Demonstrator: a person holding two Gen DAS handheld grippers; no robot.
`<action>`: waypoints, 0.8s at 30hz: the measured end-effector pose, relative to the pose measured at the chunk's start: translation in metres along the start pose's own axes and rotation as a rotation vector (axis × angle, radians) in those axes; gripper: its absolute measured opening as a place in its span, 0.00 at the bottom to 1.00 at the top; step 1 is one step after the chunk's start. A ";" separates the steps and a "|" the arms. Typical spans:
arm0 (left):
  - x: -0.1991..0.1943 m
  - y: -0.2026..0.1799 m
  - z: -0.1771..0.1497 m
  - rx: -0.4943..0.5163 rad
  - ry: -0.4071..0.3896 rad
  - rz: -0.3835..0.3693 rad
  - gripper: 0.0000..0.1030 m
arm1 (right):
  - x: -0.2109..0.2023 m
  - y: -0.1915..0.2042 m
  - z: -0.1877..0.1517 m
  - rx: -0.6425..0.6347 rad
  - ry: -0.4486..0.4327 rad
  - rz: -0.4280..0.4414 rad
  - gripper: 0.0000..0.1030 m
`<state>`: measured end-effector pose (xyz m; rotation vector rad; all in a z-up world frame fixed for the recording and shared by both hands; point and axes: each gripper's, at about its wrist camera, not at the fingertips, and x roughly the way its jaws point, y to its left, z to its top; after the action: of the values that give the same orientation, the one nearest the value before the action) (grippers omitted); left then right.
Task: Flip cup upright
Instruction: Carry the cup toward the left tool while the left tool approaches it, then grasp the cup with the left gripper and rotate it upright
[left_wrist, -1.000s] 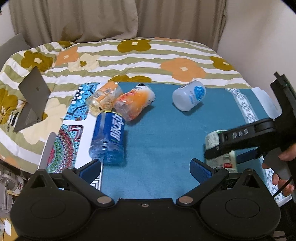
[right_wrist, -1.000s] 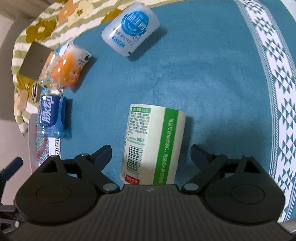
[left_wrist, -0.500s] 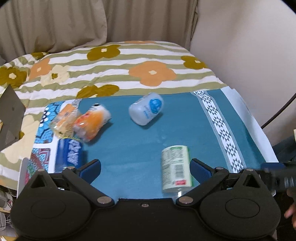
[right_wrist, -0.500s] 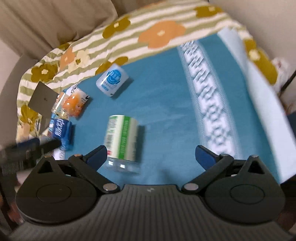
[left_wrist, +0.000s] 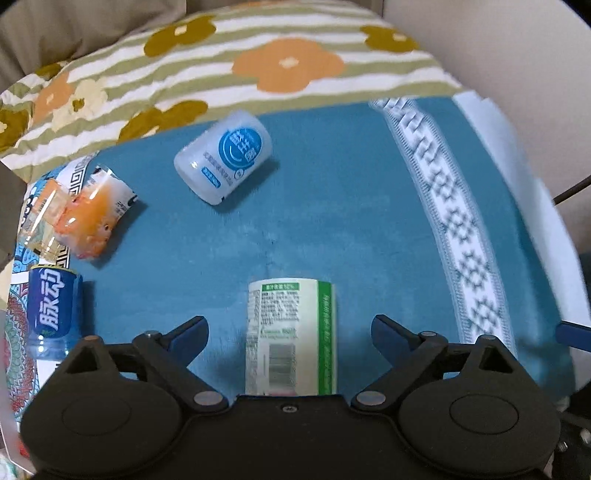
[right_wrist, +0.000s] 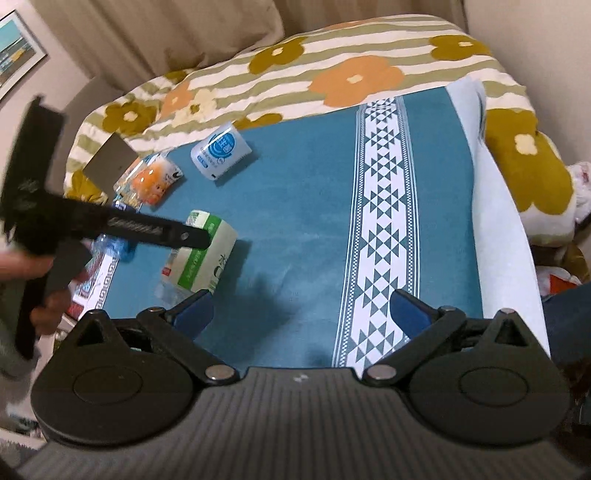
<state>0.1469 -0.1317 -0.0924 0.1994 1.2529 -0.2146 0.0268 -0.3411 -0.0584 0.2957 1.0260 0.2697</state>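
A green-and-white labelled cup (left_wrist: 291, 336) lies on its side on the blue cloth (left_wrist: 332, 221). My left gripper (left_wrist: 290, 328) is open, its jaws on either side of the cup with gaps. In the right wrist view the same cup (right_wrist: 201, 254) lies at left, with the left gripper's black body (right_wrist: 110, 225) above it. My right gripper (right_wrist: 301, 306) is open and empty, pulled back to the right of the cup. A white cup with a blue label (left_wrist: 223, 157) lies on its side farther back.
An orange cup (left_wrist: 98, 218), a clear orange-labelled cup (left_wrist: 42, 218) and a blue bottle-cup (left_wrist: 51, 310) lie at the left edge of the cloth. A flowered quilt (left_wrist: 258, 66) lies behind. A white patterned band (right_wrist: 384, 221) runs along the cloth's right side. A grey card (right_wrist: 109, 164) stands at far left.
My left gripper has swung right and come down over the green-and-white cup. My right gripper has drawn back and up from that cup, off to the right.
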 end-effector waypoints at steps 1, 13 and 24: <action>0.006 0.001 0.003 -0.003 0.022 0.006 0.94 | 0.003 -0.002 0.000 -0.012 0.007 0.007 1.00; 0.050 0.008 0.015 -0.048 0.215 -0.025 0.64 | 0.036 -0.020 0.005 -0.016 0.053 0.076 1.00; 0.038 0.011 0.009 -0.066 0.192 -0.066 0.62 | 0.040 -0.026 0.012 0.014 0.050 0.093 1.00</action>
<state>0.1698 -0.1251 -0.1251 0.1239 1.4561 -0.2151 0.0591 -0.3526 -0.0935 0.3515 1.0648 0.3557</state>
